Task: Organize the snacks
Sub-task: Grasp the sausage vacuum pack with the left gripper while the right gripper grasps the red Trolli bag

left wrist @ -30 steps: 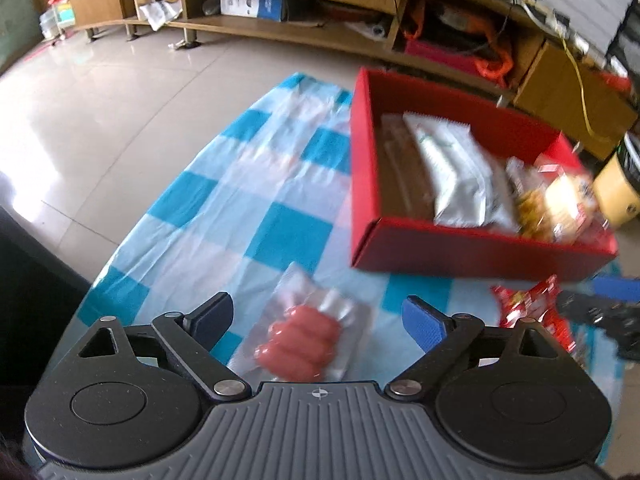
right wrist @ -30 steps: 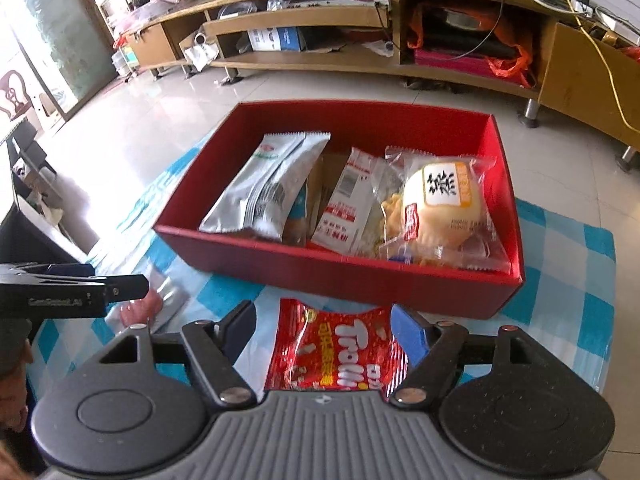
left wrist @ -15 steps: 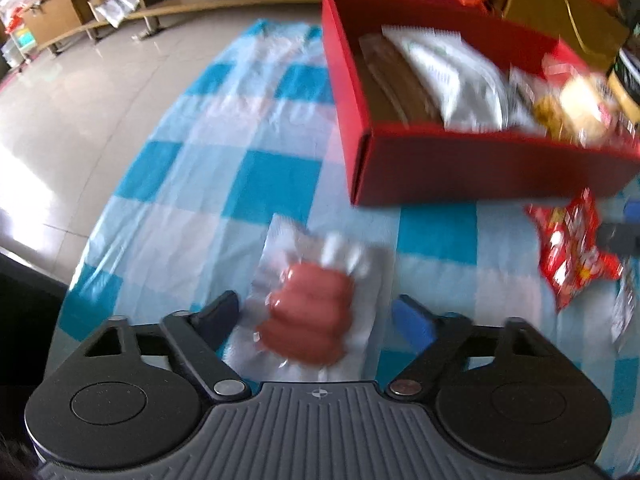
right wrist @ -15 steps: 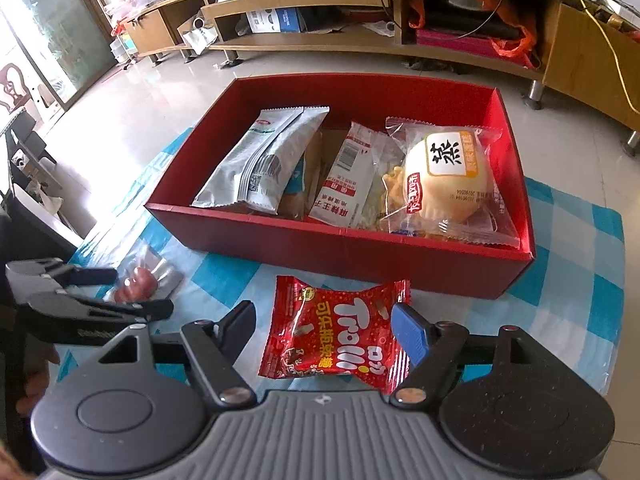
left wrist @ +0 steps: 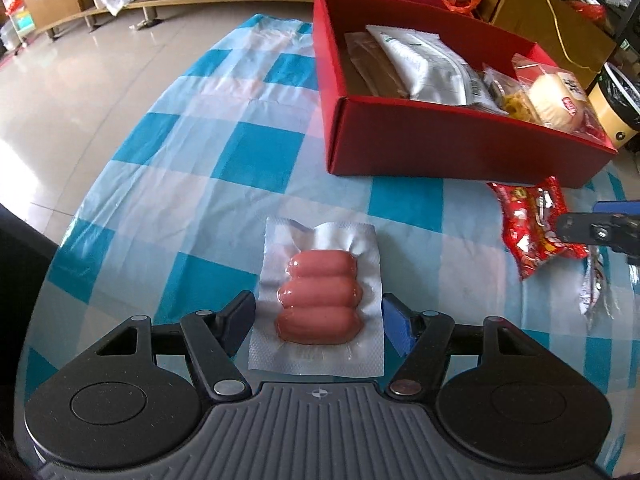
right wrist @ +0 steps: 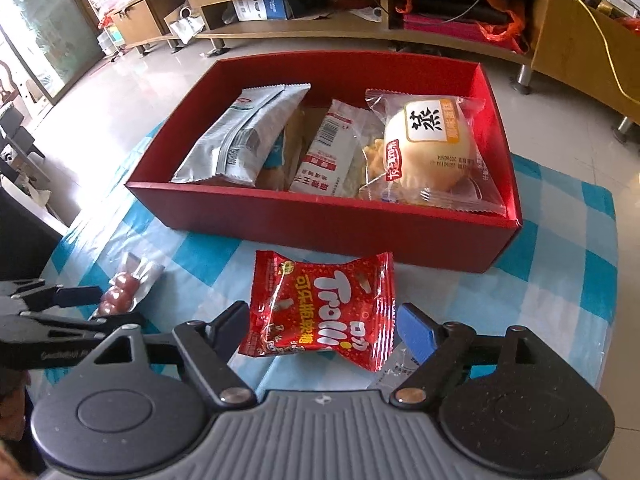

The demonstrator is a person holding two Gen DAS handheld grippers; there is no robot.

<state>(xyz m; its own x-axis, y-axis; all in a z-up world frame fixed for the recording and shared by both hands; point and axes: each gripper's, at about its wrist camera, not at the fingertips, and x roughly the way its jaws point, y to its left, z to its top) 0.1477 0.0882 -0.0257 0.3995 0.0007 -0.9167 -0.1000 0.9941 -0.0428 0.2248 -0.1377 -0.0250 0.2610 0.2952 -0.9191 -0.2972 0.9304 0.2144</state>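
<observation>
In the left wrist view, the right hand-held gripper (left wrist: 596, 232) is cut off by the picture's edge and covers part of the crinkled red candy packet (left wrist: 532, 222). A silvery foil wrapper (left wrist: 592, 292) nearby is too blurred to identify. In the right wrist view, the left hand-held gripper (right wrist: 76, 312) hides the near end of the clear vacuum pack of pink sausages (right wrist: 120, 292) (so contact cannot be told). The brown packets (right wrist: 296, 140) in the red cardboard box (right wrist: 320, 220) lie mostly buried.

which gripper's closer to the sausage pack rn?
Left. The left gripper straddles the sausage pack, fingers on either side, jaws just closing. The right gripper is off to the side, around the red Trolli gummy bag.
</observation>
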